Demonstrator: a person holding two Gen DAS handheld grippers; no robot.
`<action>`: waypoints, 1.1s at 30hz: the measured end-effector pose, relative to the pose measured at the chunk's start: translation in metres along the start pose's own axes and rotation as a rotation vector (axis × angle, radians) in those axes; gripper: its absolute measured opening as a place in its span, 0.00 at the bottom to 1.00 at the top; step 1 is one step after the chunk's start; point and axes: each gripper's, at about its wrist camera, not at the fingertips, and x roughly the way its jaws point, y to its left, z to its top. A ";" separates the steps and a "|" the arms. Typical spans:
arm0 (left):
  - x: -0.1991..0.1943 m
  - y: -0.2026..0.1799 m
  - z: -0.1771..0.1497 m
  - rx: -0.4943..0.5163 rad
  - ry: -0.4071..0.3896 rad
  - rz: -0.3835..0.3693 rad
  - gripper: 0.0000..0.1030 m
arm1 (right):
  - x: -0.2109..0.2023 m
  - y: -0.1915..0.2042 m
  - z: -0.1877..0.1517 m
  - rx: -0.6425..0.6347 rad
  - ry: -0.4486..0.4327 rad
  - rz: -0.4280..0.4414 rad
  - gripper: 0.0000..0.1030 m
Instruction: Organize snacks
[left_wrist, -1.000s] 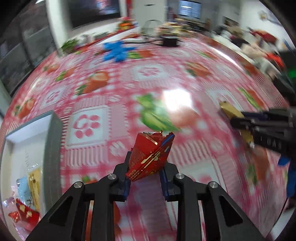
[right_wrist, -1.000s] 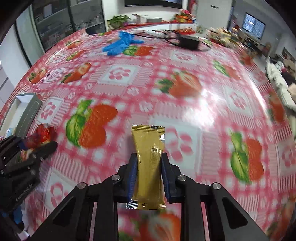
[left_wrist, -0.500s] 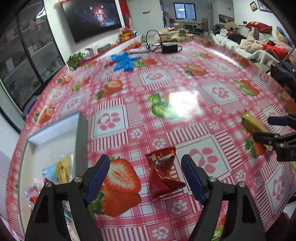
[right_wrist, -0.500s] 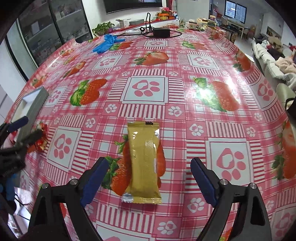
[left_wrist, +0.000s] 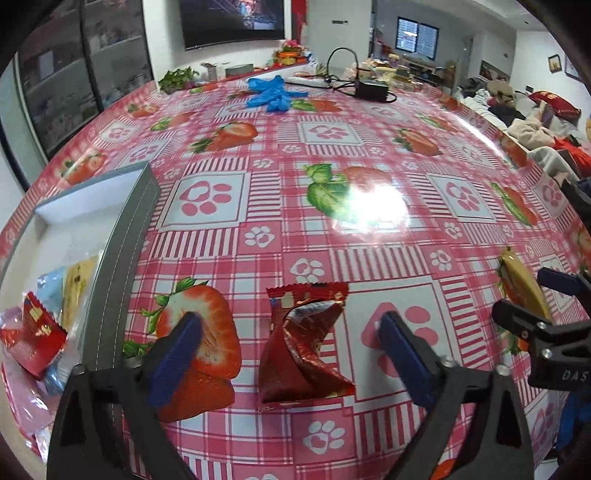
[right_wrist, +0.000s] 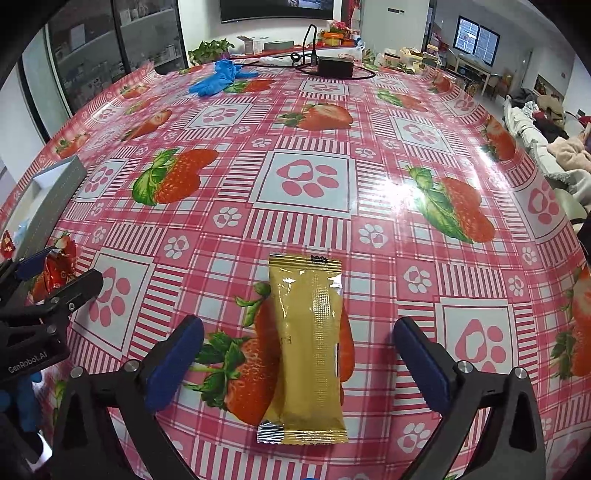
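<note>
We note red packet (left_wrist: 301, 347) crumpled, gold packet (right_wrist: 310, 354) flat; both lie loose on worktop (left_wrist: 332, 147) between jaws just opened wide. Box (left_wrist: 122, 258) contents partly cut off.

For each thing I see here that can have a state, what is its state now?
left gripper: open, jaws just widened, touching nothing.
right gripper: open, jaws just widened, touching nothing.
red snack packet: crumpled, lying on the tablecloth, released.
gold snack packet: sealed, lying flat, released.
grey box: open-topped, holding several snacks.
</note>
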 end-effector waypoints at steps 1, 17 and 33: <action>0.000 0.000 0.000 0.000 -0.001 0.000 0.99 | 0.000 0.000 -0.001 -0.002 -0.006 0.002 1.00; 0.000 -0.001 -0.002 0.001 -0.011 -0.002 0.99 | -0.003 0.000 -0.006 -0.005 -0.046 0.001 1.00; 0.000 -0.001 -0.002 0.001 -0.012 -0.003 0.99 | -0.003 0.000 -0.007 -0.005 -0.049 0.002 1.00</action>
